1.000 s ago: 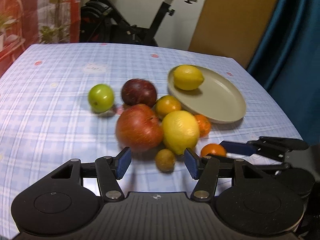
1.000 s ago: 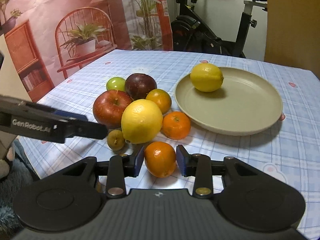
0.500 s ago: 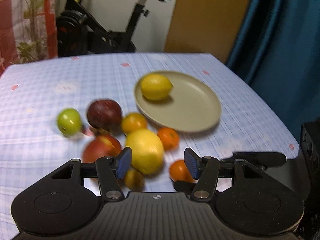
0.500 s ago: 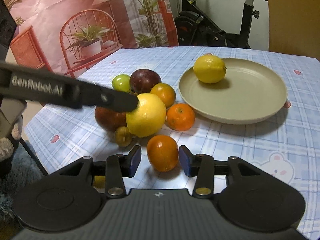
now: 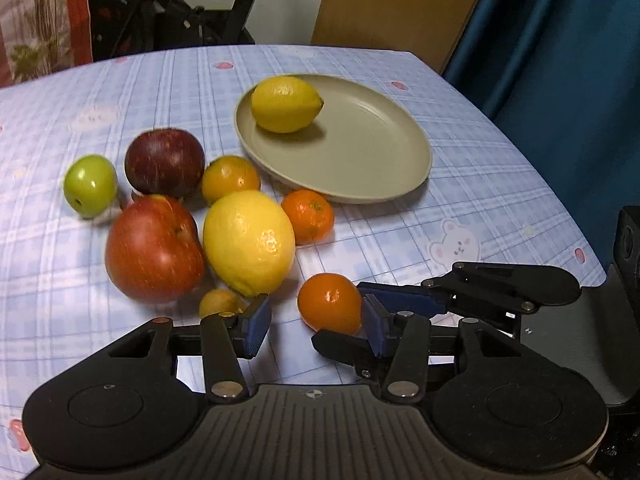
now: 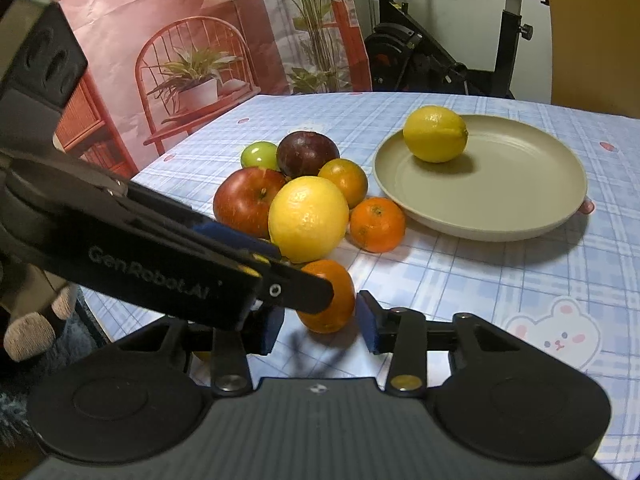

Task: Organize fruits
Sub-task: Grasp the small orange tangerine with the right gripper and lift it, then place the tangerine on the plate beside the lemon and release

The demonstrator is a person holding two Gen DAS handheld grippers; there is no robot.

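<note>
Bench (image 5: 460,184): covered by a pale blue checked cloth with small pink spots and a bear print (image 5: 456,242).
Plate (image 5: 384,168): beige, toward the far right of the bench.
Fruit cluster: red apple (image 5: 154,250), large lemon (image 5: 248,242), dark apple (image 5: 164,162), green apple (image 5: 90,184), two oranges (image 5: 230,178) and (image 5: 308,216), close together left of the plate.
Near edge: another orange (image 5: 330,306) and a small brownish fruit (image 5: 220,302), on the cloth.

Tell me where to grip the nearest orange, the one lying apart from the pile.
Grip the nearest orange across its widest middle, coming from the near table edge, where the right gripper straddles it, jaws closing. It is round, so pads must sit opposite each other; the big lemon crowds its far side.
</note>
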